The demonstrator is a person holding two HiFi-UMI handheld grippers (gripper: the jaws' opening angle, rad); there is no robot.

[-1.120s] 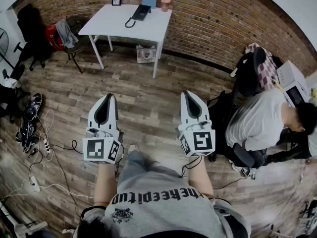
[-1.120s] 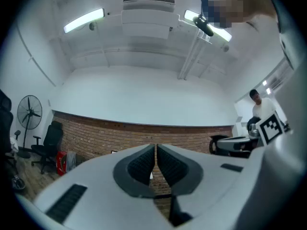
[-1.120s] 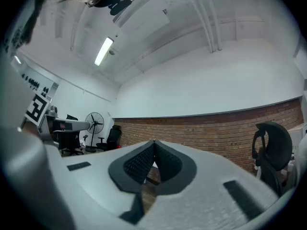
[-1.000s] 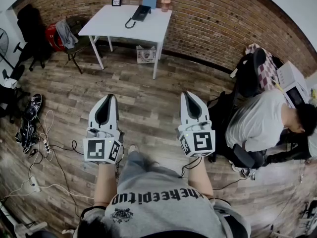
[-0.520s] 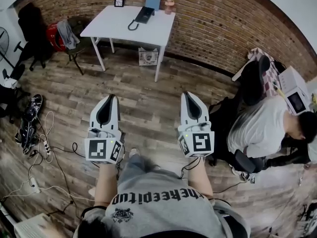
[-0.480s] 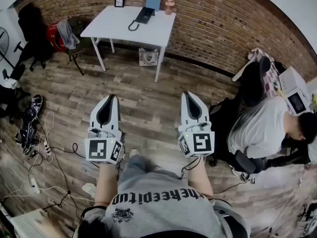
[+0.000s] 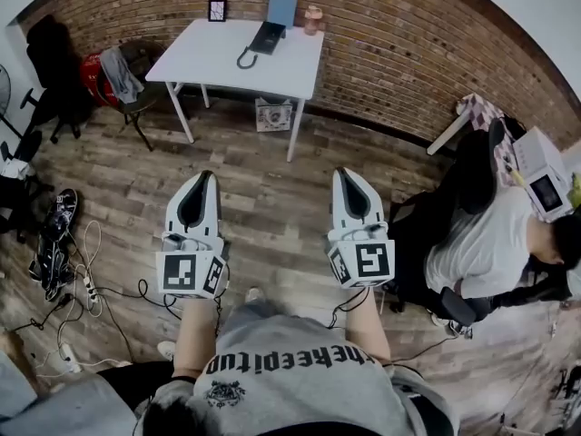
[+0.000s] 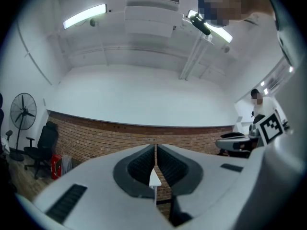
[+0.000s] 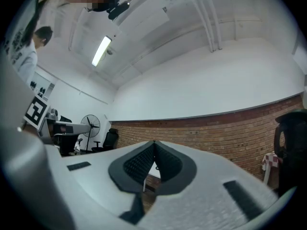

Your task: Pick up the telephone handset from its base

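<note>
**A:** How are the arms set?

**B:** The left forearm (image 7: 192, 334) and the right forearm (image 7: 366, 327) both reach straight out from the body. They are side by side and parallel, over the floor (image 7: 272, 198). The hands are hidden behind the marker cubes (image 7: 191, 274). The left gripper (image 7: 201, 180) and the right gripper (image 7: 346, 173) point the same way, toward the brick wall (image 7: 390, 44). Both tilt slightly up, so their own views take in the top of the wall and the ceiling (image 8: 144, 47).

**A:** And the jaws?

**B:** Closed on both. In the left gripper view the two dark pads (image 8: 141, 164) meet tip to tip with nothing caught between them. The right gripper view shows the same: pads together, empty.

**A:** Where is the handset?

**B:** The handset (image 7: 263, 36) lies on its base (image 7: 272, 40), on the table (image 7: 204, 57) against the wall. It is far ahead of both grippers, roughly between the lines they point along. At this size I cannot cleanly separate the handset from the base. The cord (image 7: 243, 59) curls on the tabletop on the left gripper's side of the base.

**A:** Anything near the grippers?

**B:** A seated person (image 7: 486, 243) is off to the right of the right gripper. Cables (image 7: 68, 275) lie on the floor to the left of the left gripper. Neither gripper touches anything.
</note>
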